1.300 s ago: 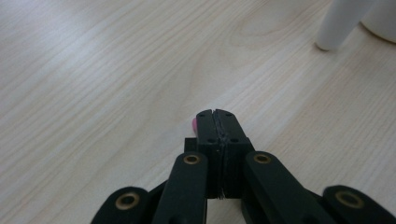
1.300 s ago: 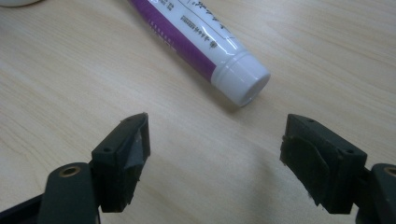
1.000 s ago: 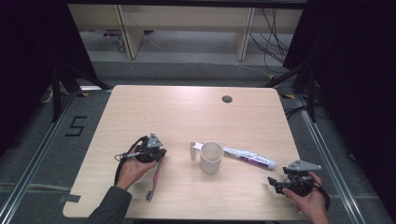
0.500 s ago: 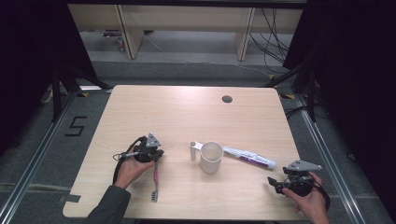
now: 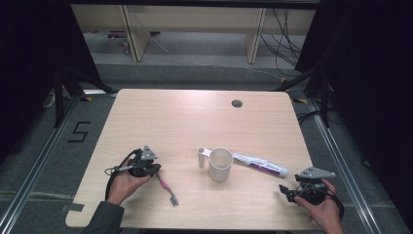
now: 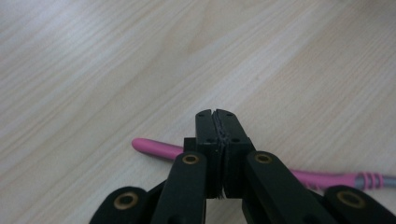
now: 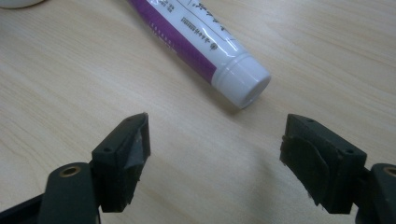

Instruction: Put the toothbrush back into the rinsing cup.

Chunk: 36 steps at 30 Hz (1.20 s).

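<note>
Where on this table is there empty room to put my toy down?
The whole far half, from the white mug back to the small dark hole, is bare wood. The near strip is crowded: pink toothbrush, mug, white-and-purple tube and both grippers.

Both grippers are black, with brass-ringed screw holes along the jaws. The left gripper point(image 5: 144, 165) and right gripper point(image 5: 308, 185) each carry a grey triangular plate and trail a black cable. A dark sleeve point(image 5: 101, 220) covers the left forearm.

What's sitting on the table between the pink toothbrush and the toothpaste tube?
A white mug, handle toward the toothbrush, stands between it and the toothpaste tube, as the high view shows.
</note>
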{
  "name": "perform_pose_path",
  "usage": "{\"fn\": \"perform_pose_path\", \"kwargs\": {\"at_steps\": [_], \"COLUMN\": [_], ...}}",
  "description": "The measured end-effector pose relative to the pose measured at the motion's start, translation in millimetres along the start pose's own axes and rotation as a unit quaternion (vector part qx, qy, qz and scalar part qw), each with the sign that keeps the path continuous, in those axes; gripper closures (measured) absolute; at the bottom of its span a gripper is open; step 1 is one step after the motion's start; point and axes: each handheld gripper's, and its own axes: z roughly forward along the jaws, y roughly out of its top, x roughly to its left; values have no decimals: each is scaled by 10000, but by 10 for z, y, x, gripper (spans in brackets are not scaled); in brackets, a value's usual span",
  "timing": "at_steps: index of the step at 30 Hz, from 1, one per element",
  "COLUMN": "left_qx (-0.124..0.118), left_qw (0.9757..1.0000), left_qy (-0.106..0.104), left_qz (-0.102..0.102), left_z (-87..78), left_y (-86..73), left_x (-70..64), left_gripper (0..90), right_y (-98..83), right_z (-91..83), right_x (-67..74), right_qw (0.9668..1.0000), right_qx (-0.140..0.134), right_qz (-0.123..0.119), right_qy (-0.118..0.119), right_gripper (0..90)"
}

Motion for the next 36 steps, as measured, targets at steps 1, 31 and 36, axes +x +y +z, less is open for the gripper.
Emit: {"fn": "perform_pose_path", "kwargs": {"at_steps": [1,31,36], "left_qx": [-27,253,257], "left_qw": [10000,9982,9980], "left_qy": [-8,-531,-576], "left_qz": [-46,150,59], "left_z": [-14,-396,-444], "left_y": [-23,-356,-281], "left_x": [-8,-428,-464], "left_gripper": [876,830,728], "right_y": [0,13,12], "right_z": [1,-1,18], "right_x": [-4,3,-19], "right_qw": [10000,10000,9997], "right_qx": [6,11,-121], "right_qz": [-25,-54,-227], "right_qy": [-3,-40,-18], "right_gripper": [245,246,248]}}
